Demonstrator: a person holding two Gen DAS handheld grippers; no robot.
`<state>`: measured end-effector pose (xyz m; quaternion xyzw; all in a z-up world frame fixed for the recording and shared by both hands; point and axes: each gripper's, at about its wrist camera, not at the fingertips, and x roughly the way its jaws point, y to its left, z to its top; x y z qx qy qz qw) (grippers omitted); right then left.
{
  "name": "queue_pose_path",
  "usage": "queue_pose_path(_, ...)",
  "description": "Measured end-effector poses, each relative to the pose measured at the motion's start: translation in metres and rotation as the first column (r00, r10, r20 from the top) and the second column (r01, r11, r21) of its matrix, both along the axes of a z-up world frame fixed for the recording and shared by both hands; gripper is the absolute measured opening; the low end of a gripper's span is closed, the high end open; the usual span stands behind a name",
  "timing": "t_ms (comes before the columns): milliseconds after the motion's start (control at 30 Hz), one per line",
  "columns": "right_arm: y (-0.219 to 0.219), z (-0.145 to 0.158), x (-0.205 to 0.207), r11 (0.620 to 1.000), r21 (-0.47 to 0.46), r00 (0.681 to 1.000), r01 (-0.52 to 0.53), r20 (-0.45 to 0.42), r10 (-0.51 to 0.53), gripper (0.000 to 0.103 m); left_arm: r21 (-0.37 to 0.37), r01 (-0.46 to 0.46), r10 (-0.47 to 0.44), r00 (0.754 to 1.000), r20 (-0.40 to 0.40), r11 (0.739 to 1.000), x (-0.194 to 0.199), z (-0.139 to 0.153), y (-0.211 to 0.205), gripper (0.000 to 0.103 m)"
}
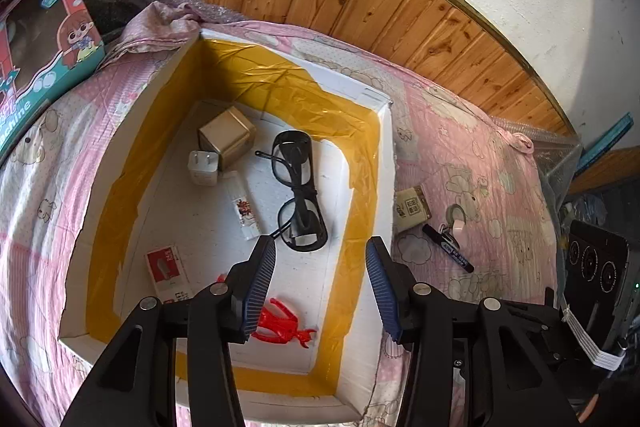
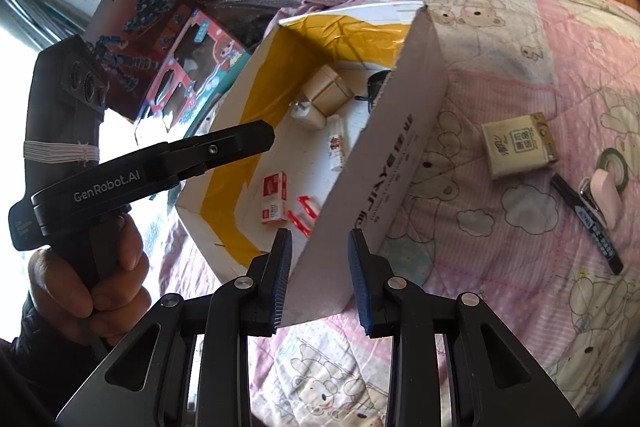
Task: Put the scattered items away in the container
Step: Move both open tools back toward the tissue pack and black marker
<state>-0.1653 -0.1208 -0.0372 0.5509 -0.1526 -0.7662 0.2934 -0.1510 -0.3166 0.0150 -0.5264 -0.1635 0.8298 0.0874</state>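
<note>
Black marker (image 1: 448, 247) lies diagonally beside box (image 1: 386, 163).

Inside one white cardboard box lined with yellow tape (image 1: 362, 163): one tan cube box (image 1: 227, 142), one white plug adapter (image 1: 203, 167), one pair of black-framed glasses (image 1: 298, 191), one white lighter (image 1: 245, 207), one red-and-white packet (image 1: 167, 270), one red plastic figure (image 1: 282, 325).

Outside on the pink quilt: one beige tissue pack (image 1: 412, 209), one black marker (image 1: 448, 247), one tape roll (image 2: 613, 163), one pale pink case (image 2: 607, 199).
</note>
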Motion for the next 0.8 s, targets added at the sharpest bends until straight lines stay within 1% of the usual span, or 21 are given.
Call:
queue_pose_path(233,0.044,-0.011,0.005,0.996,-0.020,0.996,0.089,0.028,-0.088,0.031,-0.017,0.120,-0.120,0.993,-0.014,0.993,-0.014,0.007,0.054,0.050)
queue_pose_path(467,0.097,-0.024,0.004,0.978,-0.023,0.977,0.207,0.055,-0.205,0.031,-0.042,0.239,-0.240,0.971,-0.004,0.970,-0.033,0.001,0.113,0.051)
queue_pose_path(600,0.136,-0.032,0.000,0.958,-0.005,0.956,0.288,0.062,-0.287,0.033,-0.066,0.297,-0.297,0.955,0.004,0.953,-0.048,-0.005,0.142,0.056)
queue_pose_path(700,0.159,-0.041,-0.001,0.943,0.040,0.941,0.332,0.052,-0.333,0.033,-0.083,0.327,-0.326,0.945,0.028,0.941,-0.059,-0.016,0.159,0.056)
queue_pose_path(800,0.176,-0.051,-0.001,0.931,0.082,0.932,0.354,0.047,-0.359,0.033,-0.120,0.359,-0.355,0.933,0.057,0.925,-0.069,-0.031,0.172,0.058)
